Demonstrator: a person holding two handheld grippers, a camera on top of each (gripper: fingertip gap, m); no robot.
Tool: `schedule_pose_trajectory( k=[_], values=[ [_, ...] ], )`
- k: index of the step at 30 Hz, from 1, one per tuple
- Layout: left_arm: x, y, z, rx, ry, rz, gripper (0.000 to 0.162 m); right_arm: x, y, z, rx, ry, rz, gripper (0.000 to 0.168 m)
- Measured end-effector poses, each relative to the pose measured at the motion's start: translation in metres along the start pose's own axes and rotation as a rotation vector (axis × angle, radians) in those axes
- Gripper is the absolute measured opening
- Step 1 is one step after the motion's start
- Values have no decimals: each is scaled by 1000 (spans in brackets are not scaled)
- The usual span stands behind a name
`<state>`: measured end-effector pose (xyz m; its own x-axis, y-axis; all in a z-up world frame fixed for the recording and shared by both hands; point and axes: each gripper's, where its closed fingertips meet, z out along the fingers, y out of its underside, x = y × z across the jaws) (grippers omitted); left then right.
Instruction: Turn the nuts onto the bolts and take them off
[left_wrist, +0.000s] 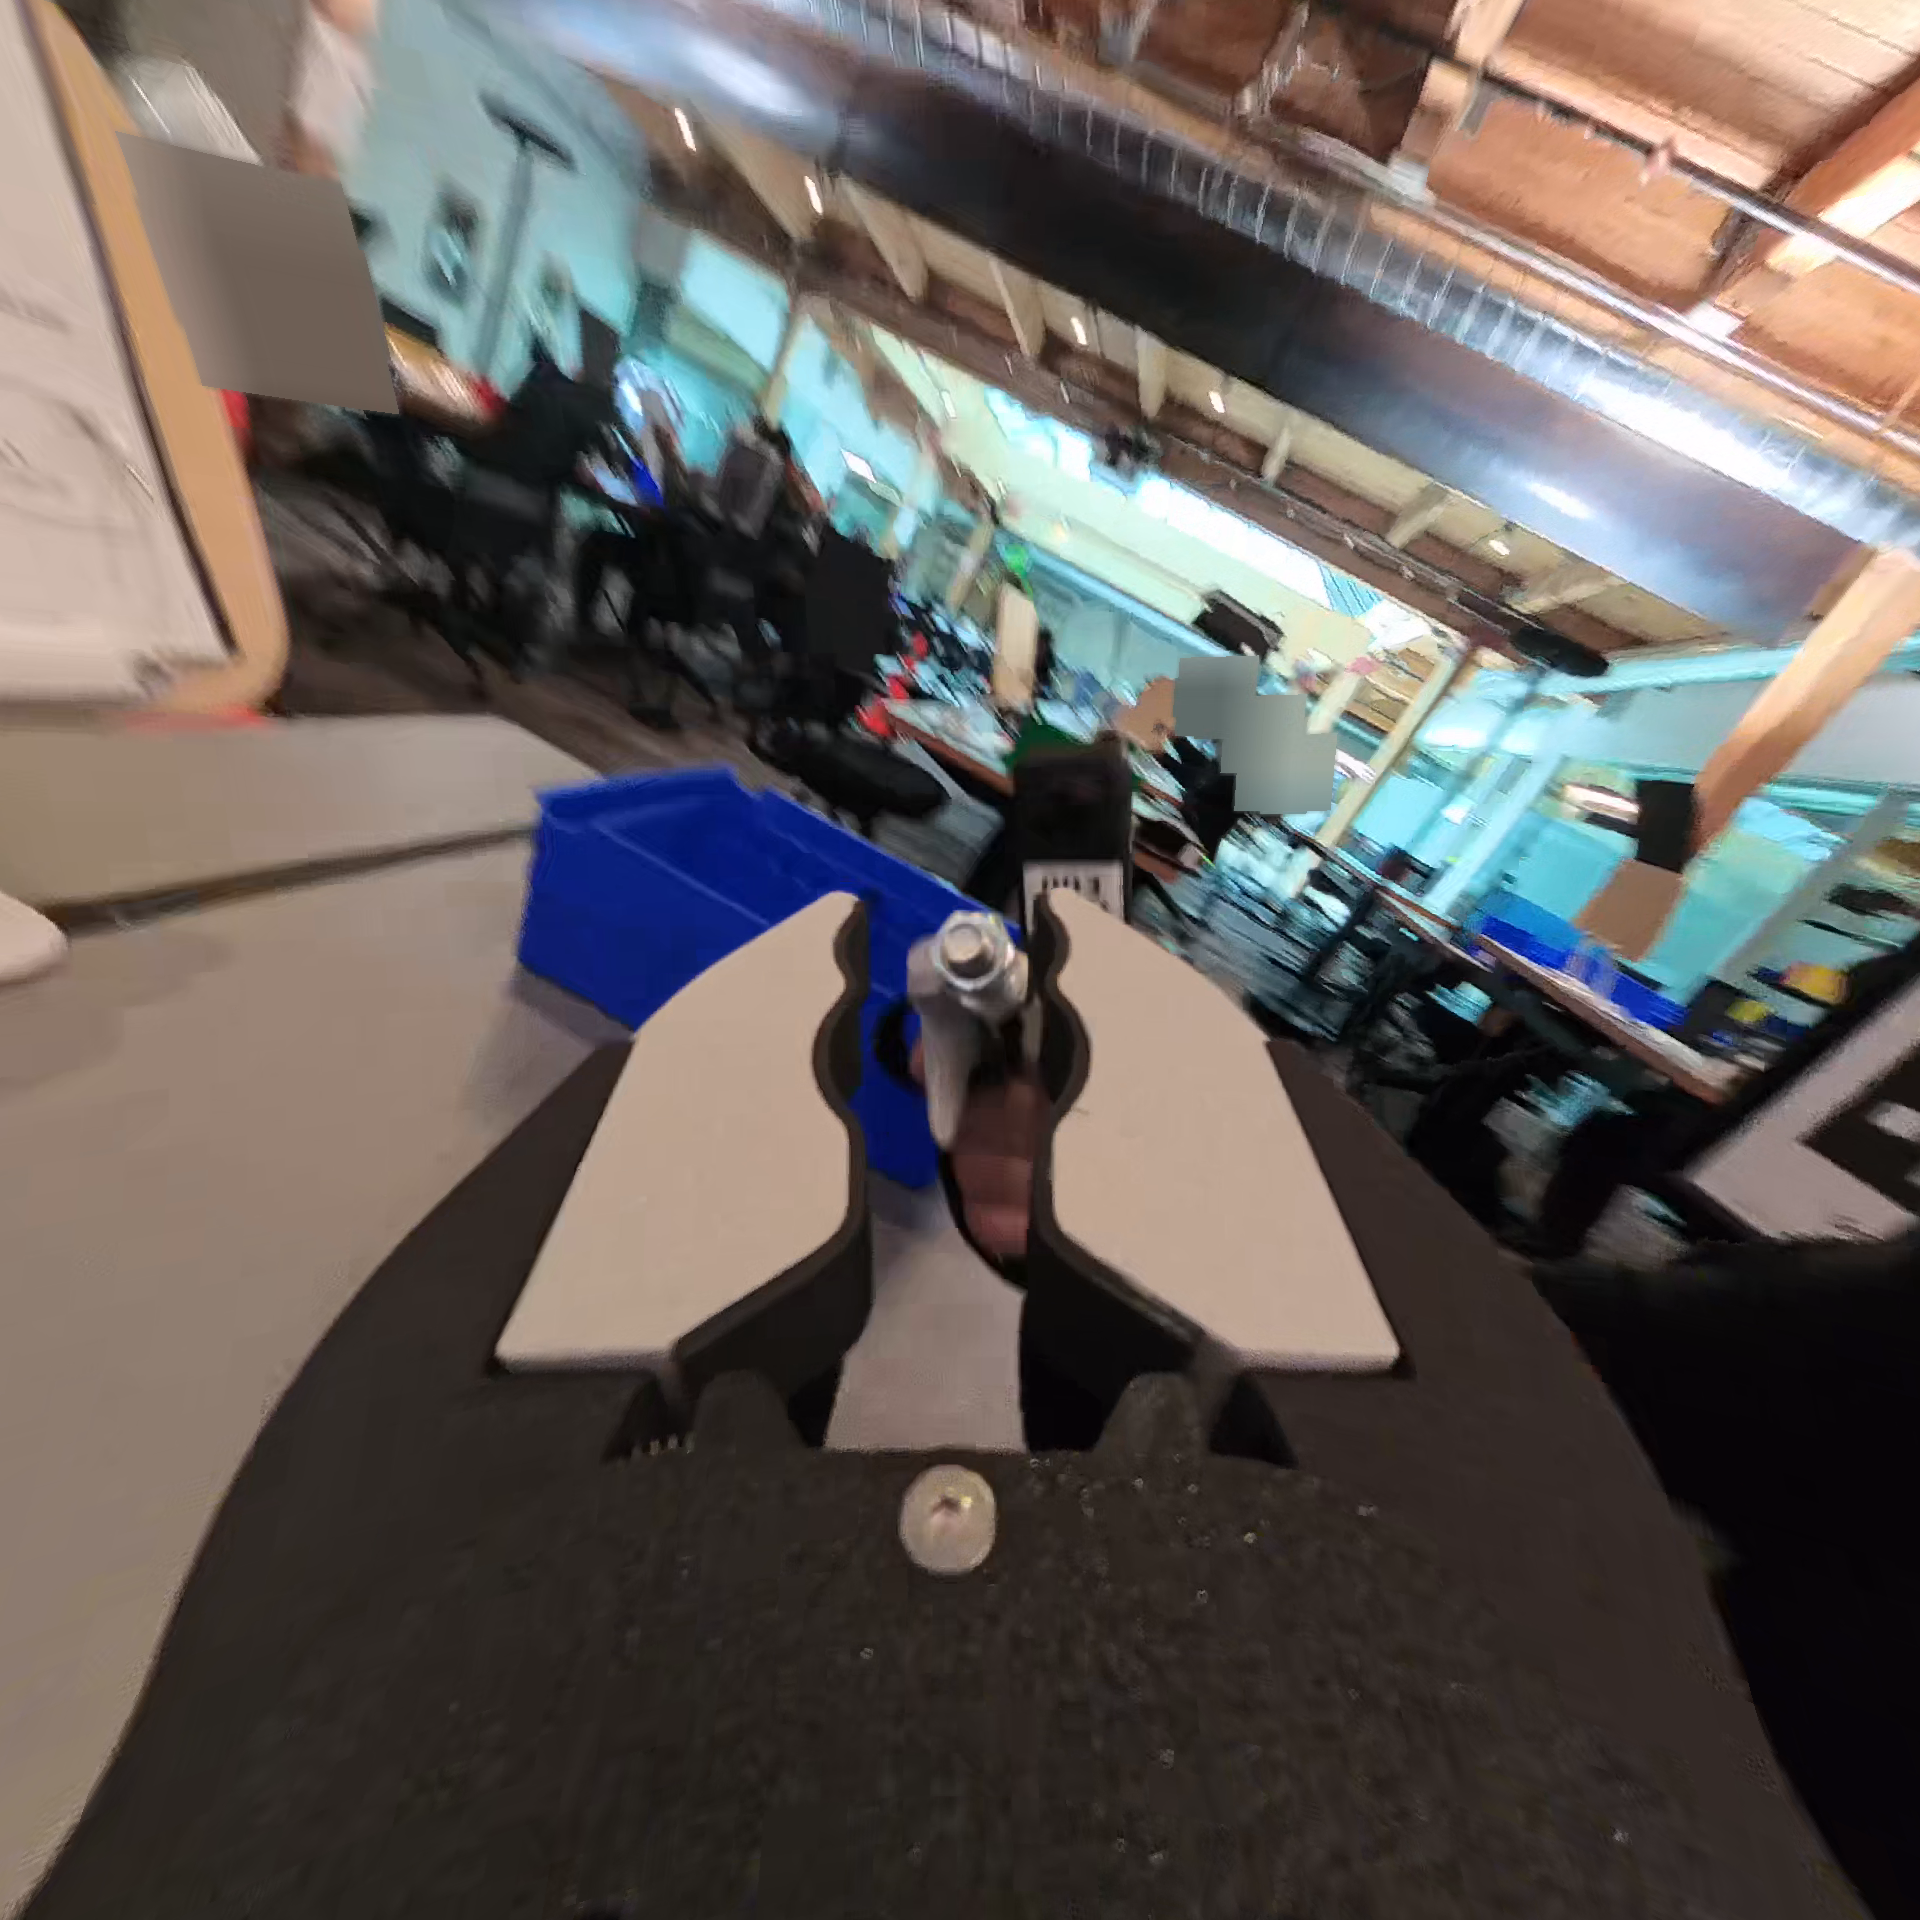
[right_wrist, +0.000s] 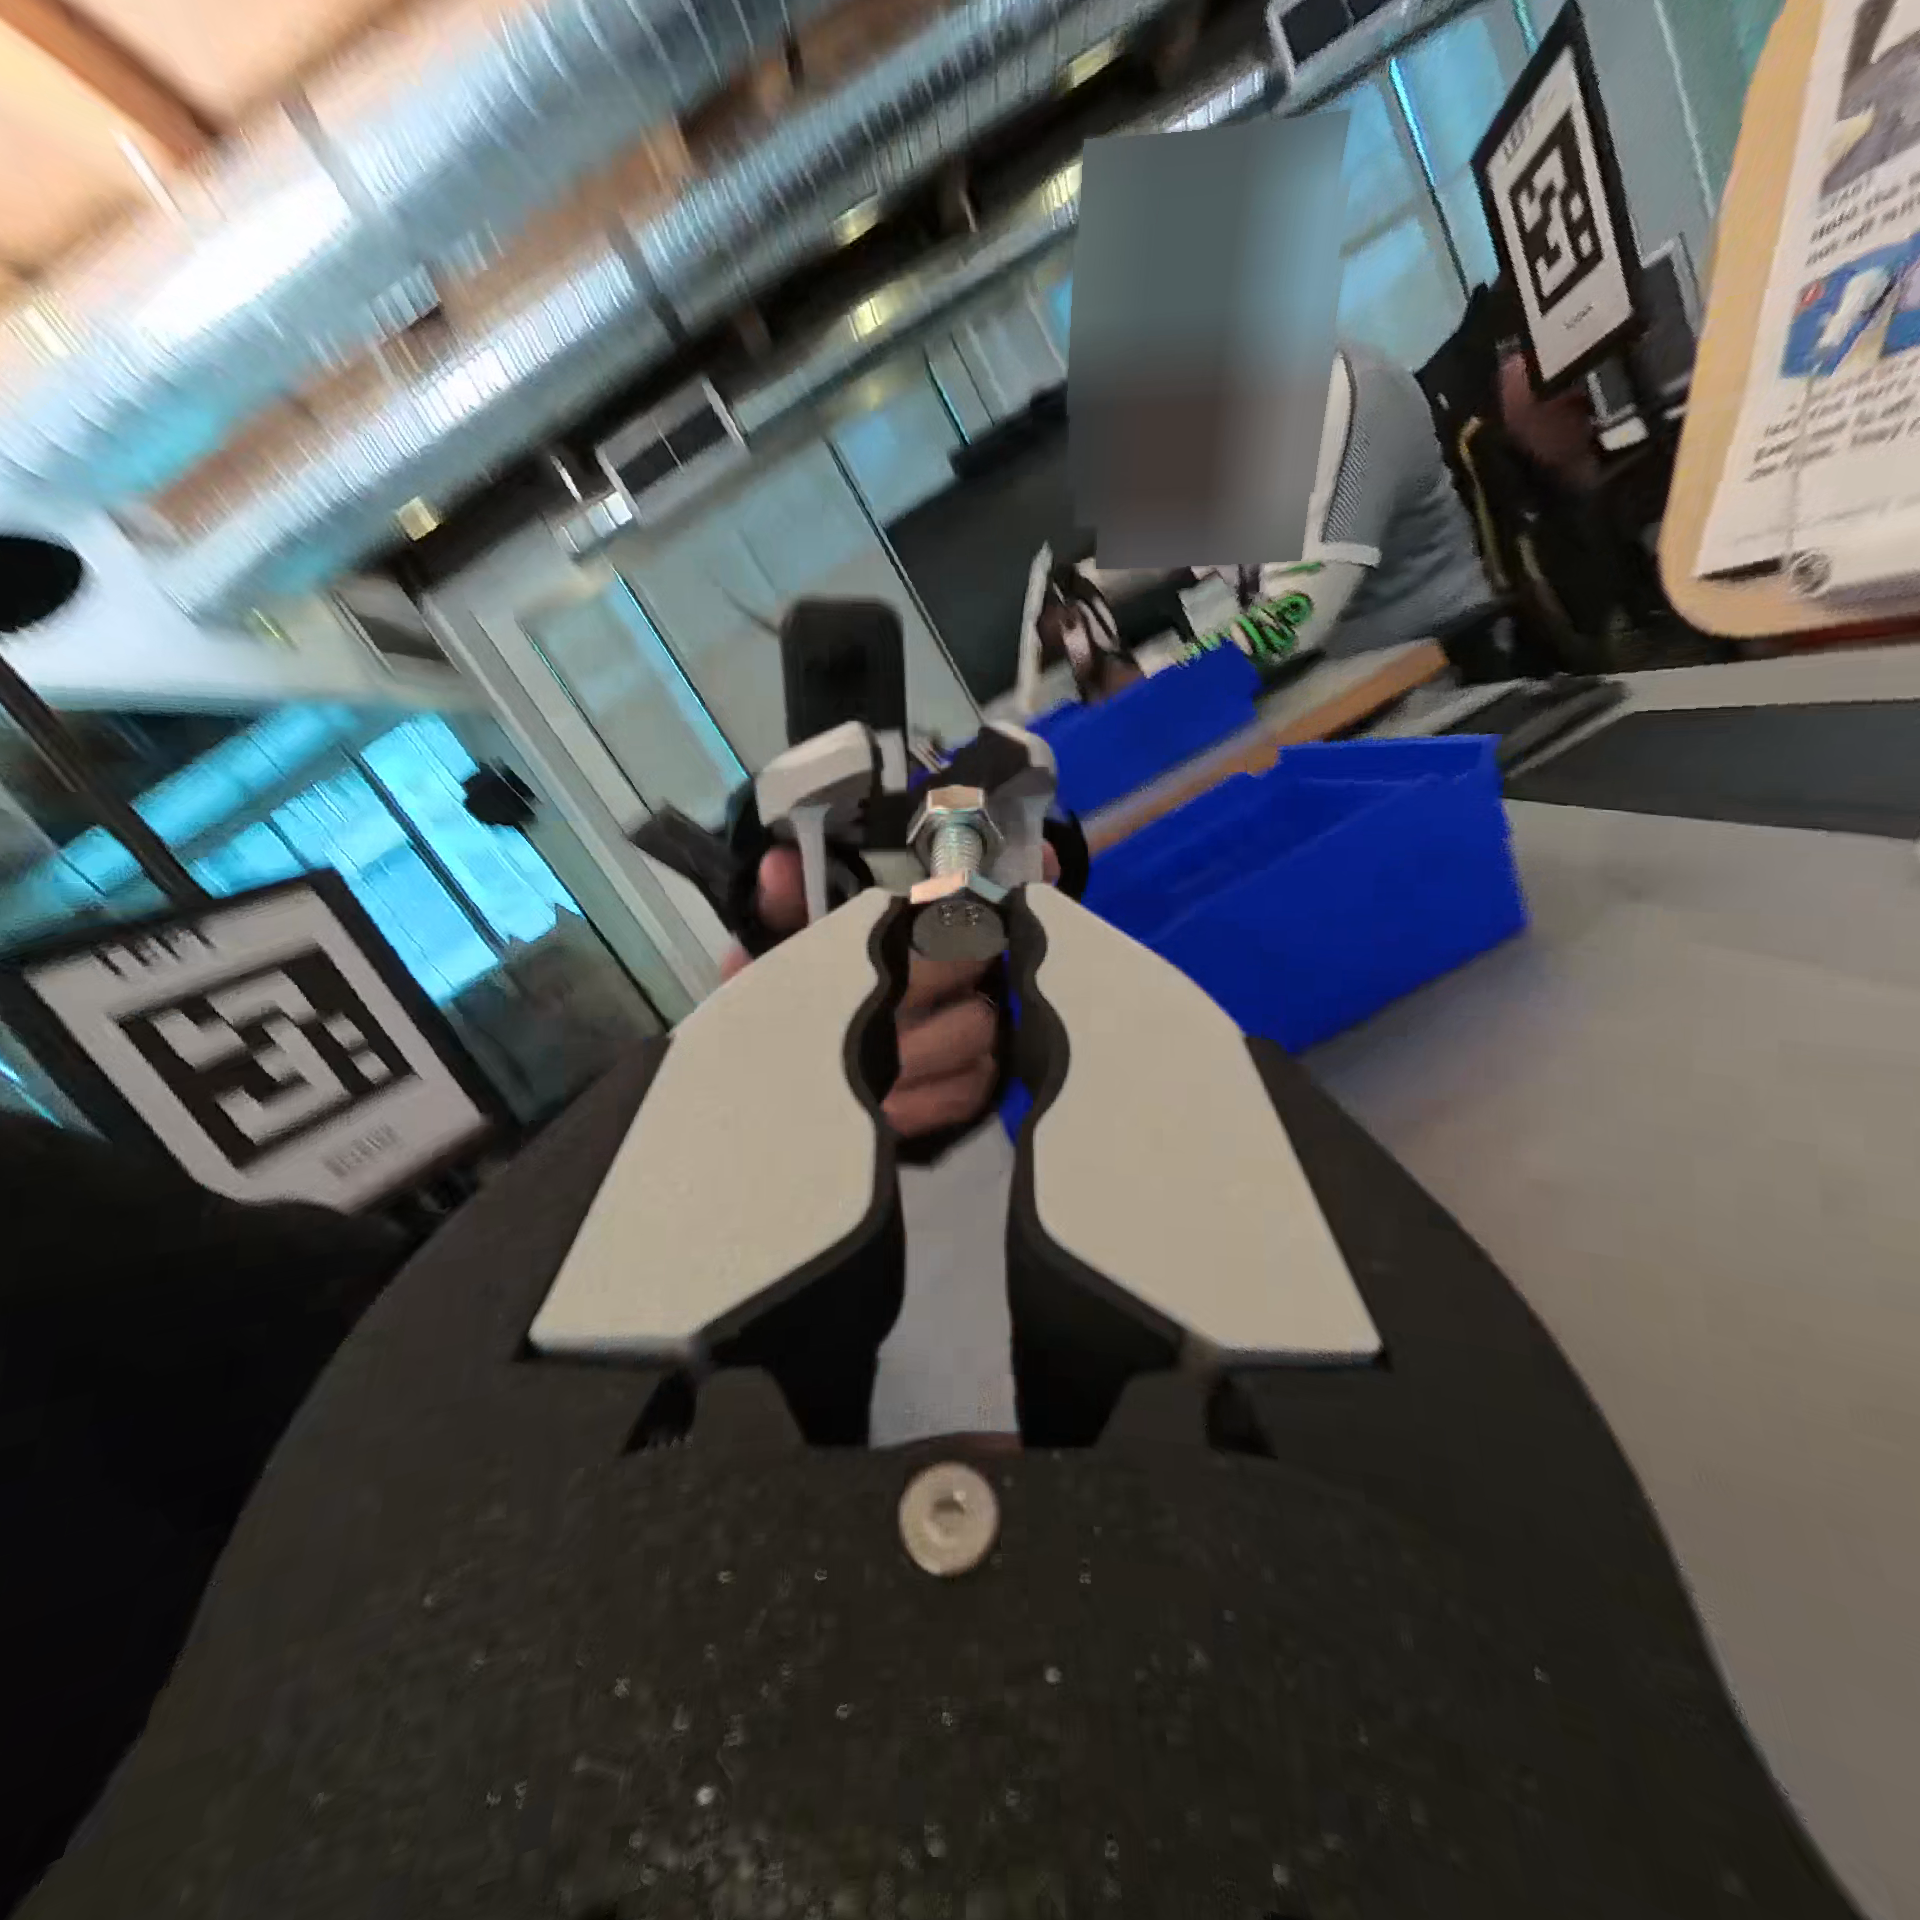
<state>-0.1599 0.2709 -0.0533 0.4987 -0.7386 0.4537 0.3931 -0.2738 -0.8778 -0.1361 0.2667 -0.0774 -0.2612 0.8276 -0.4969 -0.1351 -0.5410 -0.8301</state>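
Note:
A silver bolt (right_wrist: 951, 847) is held in the air between my two grippers, which face each other. My right gripper (right_wrist: 954, 925) is shut on the bolt's hex head (right_wrist: 956, 896). The threaded shaft points away to a hex nut (right_wrist: 954, 805) at its far end. My left gripper (left_wrist: 948, 935) is open around that nut (left_wrist: 968, 961). The nut lies against the right finger, with a gap to the left finger. The left gripper also shows far off in the right wrist view (right_wrist: 920, 779), with the hand holding it behind.
An open blue bin (left_wrist: 675, 894) stands on the grey table (left_wrist: 260, 1143) just beyond the grippers, and shows in the right wrist view too (right_wrist: 1299, 883). A black-and-white marker board (right_wrist: 260, 1039) stands at the left. A clipboard with paper (right_wrist: 1818, 312) stands at the right. Left tips to right tips: about 4 centimetres.

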Motion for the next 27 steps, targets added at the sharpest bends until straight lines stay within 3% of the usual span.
schedule_pose_trajectory(
  k=[2, 4, 6, 11, 20, 24, 27],
  values=[
    [6, 12, -3, -120, 111, -97, 48, -2, 6, -3, -130, 40, -116, 18],
    [15, 27, -9, -236, 211, -102, 48, -5, 17, -5, -258, 40, -154, 18],
    [19, 33, -12, -263, 221, 6, 47, -3, 26, -6, -334, 44, -120, 18],
    [27, 45, -10, -307, 198, 223, 43, -9, 27, -5, -292, -55, 50, 18],
    [1, 77, -4, -456, 70, 337, 41, -13, 19, -6, -213, -125, 162, 18],
    [5, 60, -5, -378, 62, 357, 39, -5, 31, -6, -254, -82, 161, 18],
    [13, 63, -4, -407, 78, 399, 41, -3, 31, -4, -235, -87, 182, 18]
  ],
)
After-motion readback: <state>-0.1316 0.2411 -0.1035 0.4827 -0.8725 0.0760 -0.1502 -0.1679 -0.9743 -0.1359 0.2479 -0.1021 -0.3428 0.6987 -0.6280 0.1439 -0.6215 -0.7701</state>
